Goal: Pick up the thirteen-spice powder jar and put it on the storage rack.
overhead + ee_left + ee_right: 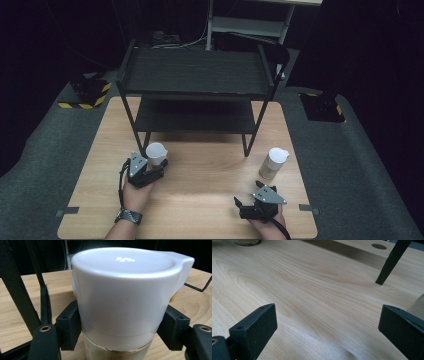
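1. Jar (156, 155) with a white lid stands on the bench (200, 200) just in front of the black shelf rack's (195, 90) left leg, gripped by the left tool (152, 167); the right tool (245, 205) sits well right of the rack's right leg, near a second jar (274, 163).
2. Left gripper view: both pads (68, 325) press the jar's (125, 302) white lid.
3. Right gripper view: jaws stand wide over bare bench (312, 297), short of a rack leg (390, 262).

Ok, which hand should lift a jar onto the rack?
Probably left: the left gripper is shut on its white-lidded jar, while the right gripper is open over bare table.
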Motion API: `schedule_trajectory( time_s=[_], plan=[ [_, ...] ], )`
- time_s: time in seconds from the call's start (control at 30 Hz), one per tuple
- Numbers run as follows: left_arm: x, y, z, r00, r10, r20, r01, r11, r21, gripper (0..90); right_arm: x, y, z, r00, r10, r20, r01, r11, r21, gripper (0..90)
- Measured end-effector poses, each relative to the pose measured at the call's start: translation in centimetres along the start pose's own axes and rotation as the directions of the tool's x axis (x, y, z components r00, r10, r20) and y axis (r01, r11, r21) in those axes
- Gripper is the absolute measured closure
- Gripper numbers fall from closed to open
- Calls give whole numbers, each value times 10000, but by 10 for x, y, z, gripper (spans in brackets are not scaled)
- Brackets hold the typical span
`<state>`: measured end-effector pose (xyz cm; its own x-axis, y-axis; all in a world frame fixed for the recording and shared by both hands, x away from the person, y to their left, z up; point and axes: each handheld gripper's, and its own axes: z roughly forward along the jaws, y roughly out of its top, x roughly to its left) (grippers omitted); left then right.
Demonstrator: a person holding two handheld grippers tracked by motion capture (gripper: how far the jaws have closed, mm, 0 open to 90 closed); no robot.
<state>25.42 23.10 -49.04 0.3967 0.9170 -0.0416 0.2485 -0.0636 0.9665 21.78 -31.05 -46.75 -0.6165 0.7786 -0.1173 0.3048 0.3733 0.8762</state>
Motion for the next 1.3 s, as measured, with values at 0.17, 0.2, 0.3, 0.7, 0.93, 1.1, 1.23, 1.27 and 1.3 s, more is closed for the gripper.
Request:
schedule_trajectory(
  time_s=[0.17,0.2,0.3,0.7,0.93,1.1,1.23,1.27,1.3],
  plan=[
    [0,-1,-2,9999,99,55,-99,9999,-56,301,-1,0,0,10000,11,-20,-11,10000,-13,15],
    [0,-1,-2,9999,96,64,-95,9999,-88,301,-1,0,0,10000,16,-19,-16,10000,-10,15],
    [0,0,-5,9998,139,127,-137,9998,-155,302,-1,0,0,10000,14,-14,-14,10000,-6,15],
    [1,13,-24,9971,639,407,-611,9958,-684,302,-1,0,0,10000,20,-20,-20,10000,-16,15],
    [1,22,-34,9954,800,525,-743,9920,-1019,301,-1,0,0,10000,31,-12,-31,10000,-15,15],
    [0,29,-42,9942,887,602,-797,9872,-1381,300,-1,0,0,10000,24,-15,-24,10000,-15,16],
    [-2,38,-49,9921,1055,686,-925,9811,-1701,300,-1,0,0,10000,47,-14,-47,10000,-22,16],
    [-2,38,-49,9921,1055,686,-925,9811,-1701,300,-1,0,0,10000,47,-14,-47,10000,-22,16],
    [-2,40,-50,9918,1083,685,-946,9794,-1786,300,-1,0,0,10000,43,-18,-43,10000,-20,16]
  ],
)
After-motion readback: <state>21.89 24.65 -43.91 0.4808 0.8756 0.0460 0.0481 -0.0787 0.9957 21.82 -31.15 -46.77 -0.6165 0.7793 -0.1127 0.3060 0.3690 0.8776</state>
